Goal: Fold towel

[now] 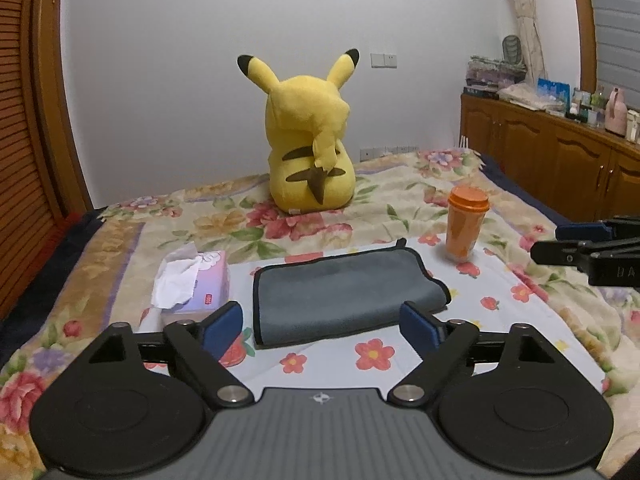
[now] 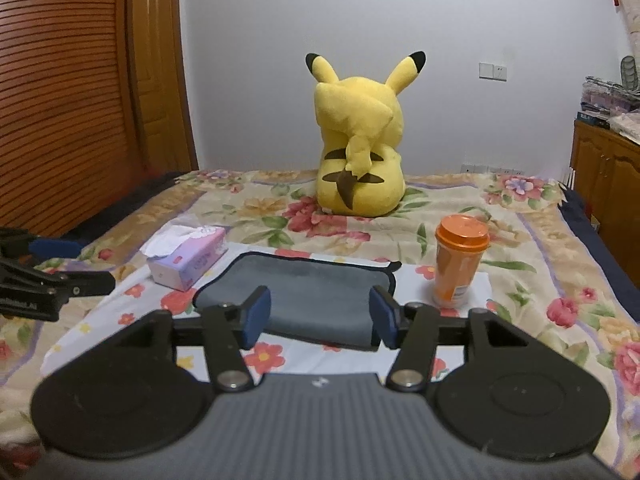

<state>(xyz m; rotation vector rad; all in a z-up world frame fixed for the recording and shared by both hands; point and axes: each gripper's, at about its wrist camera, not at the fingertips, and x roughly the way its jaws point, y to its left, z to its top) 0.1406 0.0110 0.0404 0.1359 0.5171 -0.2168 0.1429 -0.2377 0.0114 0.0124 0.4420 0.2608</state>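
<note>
Towel (image 1: pixel 344 298), one grey piece with black trim, lay folded flat on the flowered bedspread (image 1: pixel 120 232) ahead of my two grippers. My left gripper (image 1: pixel 322 322) hung just short of its near edge, blue pads spread wide and holding nothing; my right gripper (image 2: pixel 320 316) hovered the same way, jaws apart and empty. One tissue box (image 1: pixel 196 284) sat just left of the towel, one orange lidded cup (image 1: pixel 466 226) stood upright to its right, and one yellow Pikachu plush (image 1: pixel 310 144) sat behind, its back to me.
</note>
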